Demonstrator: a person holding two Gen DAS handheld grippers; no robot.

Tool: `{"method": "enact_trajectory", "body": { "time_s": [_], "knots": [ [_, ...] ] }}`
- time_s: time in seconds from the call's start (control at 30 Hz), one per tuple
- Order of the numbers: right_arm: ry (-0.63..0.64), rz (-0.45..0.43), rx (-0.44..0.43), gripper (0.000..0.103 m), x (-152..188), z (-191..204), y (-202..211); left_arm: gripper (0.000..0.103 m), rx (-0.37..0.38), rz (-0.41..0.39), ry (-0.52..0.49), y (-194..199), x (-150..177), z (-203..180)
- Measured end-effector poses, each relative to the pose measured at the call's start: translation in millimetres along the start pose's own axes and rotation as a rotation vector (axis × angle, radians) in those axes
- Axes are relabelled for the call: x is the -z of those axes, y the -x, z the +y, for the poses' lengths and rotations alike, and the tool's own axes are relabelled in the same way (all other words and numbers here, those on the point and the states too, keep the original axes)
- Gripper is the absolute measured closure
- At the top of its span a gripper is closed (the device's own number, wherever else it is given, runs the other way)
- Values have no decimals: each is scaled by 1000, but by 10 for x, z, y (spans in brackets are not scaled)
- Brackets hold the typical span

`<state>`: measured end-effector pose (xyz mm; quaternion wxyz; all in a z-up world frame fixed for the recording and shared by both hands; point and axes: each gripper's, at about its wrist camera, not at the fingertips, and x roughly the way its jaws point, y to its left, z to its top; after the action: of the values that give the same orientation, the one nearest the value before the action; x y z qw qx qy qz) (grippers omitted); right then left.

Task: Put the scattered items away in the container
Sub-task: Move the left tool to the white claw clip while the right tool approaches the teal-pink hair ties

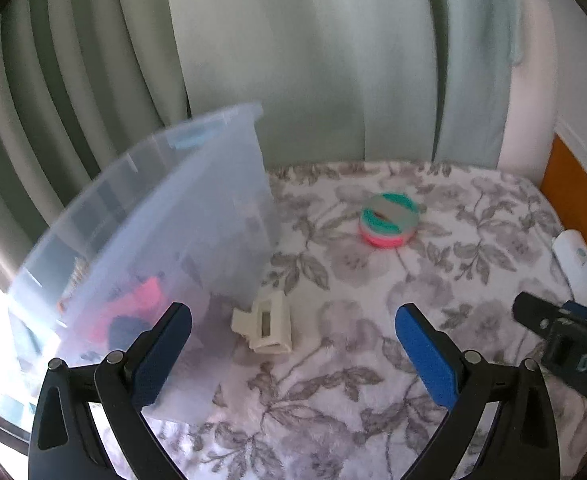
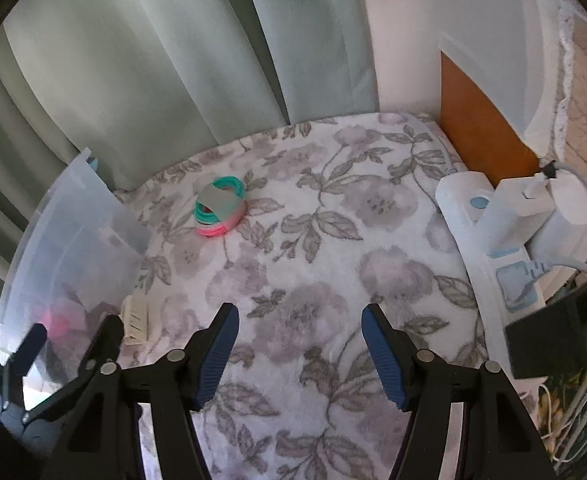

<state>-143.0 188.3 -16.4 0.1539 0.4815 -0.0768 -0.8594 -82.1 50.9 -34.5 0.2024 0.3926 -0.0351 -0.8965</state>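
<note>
Blue-padded fingers [image 1: 423, 354] stand spread on both tools, nothing between them: the left gripper [image 1: 293, 354] hangs wide open over the flowered bedspread [image 1: 373, 360], and the right gripper [image 2: 299, 356] is parted too, over bare blanket. Both tilt downward, as if lining up a first pick.

Just ahead of the left fingers lies a cream hair claw clip [image 1: 264, 326], on its side, touching or nearly touching the foot of the clear plastic container [image 1: 165, 216]. That tub stands at the bed's left edge against the green curtains [image 1: 253, 40]; pink and dark shapes show blurred through its wall, so some items seem to be inside already.

Well apart, toward the far middle of the bedspread, sits a stack of teal and pink hair bands [image 2: 219, 210], wrapped in a grey card sleeve. It looks the likelier target for the right tool.

A white power strip [image 2: 489, 236] with plugged chargers runs along the right edge, clear of the work.
</note>
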Motion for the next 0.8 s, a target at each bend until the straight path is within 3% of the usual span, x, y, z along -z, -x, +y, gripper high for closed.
{"method": "enact_trajectory", "body": {
  "time_s": [0.3, 0.8],
  "knots": [
    [50, 24, 17, 35, -113, 38, -201, 2, -24, 166, 113, -554, 100, 42],
    [225, 39, -95, 35, -433, 488, -636, 2, -72, 258, 219, -1011, 152, -27]
  ]
}}
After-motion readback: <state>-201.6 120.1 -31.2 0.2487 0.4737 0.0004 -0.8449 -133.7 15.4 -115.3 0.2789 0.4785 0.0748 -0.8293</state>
